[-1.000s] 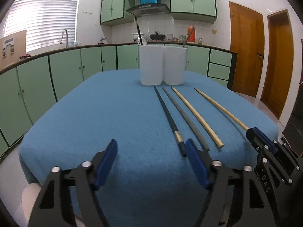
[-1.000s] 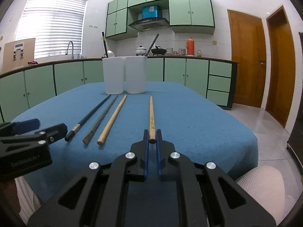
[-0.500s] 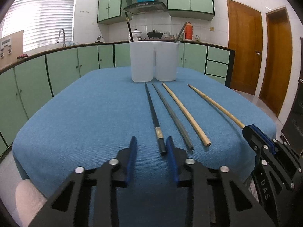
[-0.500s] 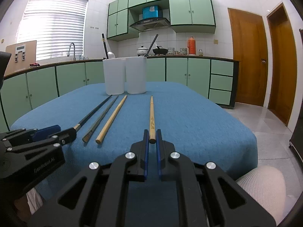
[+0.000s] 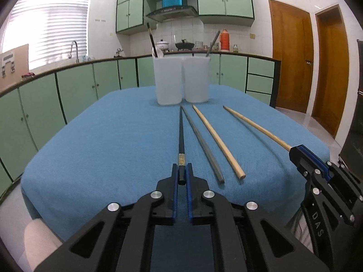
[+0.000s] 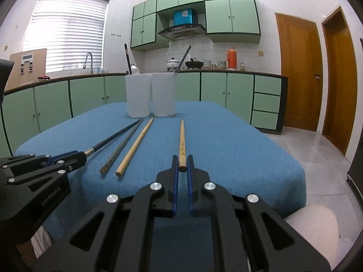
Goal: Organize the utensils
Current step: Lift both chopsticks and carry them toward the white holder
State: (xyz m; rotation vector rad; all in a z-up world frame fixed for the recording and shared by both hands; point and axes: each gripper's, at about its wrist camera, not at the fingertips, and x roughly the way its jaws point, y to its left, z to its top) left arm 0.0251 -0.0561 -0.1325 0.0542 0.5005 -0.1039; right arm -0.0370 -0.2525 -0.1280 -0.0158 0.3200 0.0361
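Only one legible marking: the white letters "DAS", running up the black side plate of the right gripper (image 5: 304,158) at the lower right of the left wrist view. On the black body of the left gripper (image 6: 79,157) at the lower left of the right wrist view, a raised word too blurred to read. Faint print on the blue box (image 6: 184,17) above the range hood, upper middle, and a small carved mark on the light wooden chopstick (image 6: 182,146), both too small to make out.
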